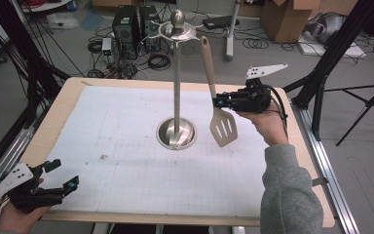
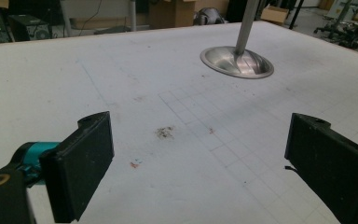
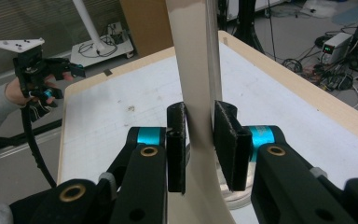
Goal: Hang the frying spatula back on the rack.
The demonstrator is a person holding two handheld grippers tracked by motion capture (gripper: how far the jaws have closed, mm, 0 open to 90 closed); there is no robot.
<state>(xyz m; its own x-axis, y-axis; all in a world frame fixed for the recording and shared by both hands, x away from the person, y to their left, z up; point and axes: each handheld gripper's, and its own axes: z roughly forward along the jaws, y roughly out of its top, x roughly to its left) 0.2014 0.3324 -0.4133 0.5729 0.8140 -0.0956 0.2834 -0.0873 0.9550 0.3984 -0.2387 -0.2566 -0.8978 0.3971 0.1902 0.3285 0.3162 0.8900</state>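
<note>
A beige slotted spatula [image 1: 223, 127] hangs upright above the table, head down, just right of a metal utensil stand [image 1: 177, 87]. My right gripper [image 1: 218, 102] is shut on its handle just above the head. In the right gripper view the two black jaws [image 3: 200, 140] press on the beige handle [image 3: 193, 56] from both sides. The stand has a round base [image 1: 176, 134], a tall pole and a hooked top with a knob [image 1: 177, 20]. My left gripper [image 1: 61, 176] is at the table's near left corner, open. Its jaws [image 2: 198, 140] stand wide apart with nothing between them; the stand base [image 2: 237, 61] lies ahead.
A white gridded mat [image 1: 126, 146] covers the wooden table [image 1: 58, 105]. Small stains [image 2: 164, 132] mark the mat in front of the left gripper. Beyond the far edge are cables, computer cases [image 1: 126, 22] and cardboard boxes [image 1: 285, 17]. Black tripod legs [image 1: 370, 105] stand on the right.
</note>
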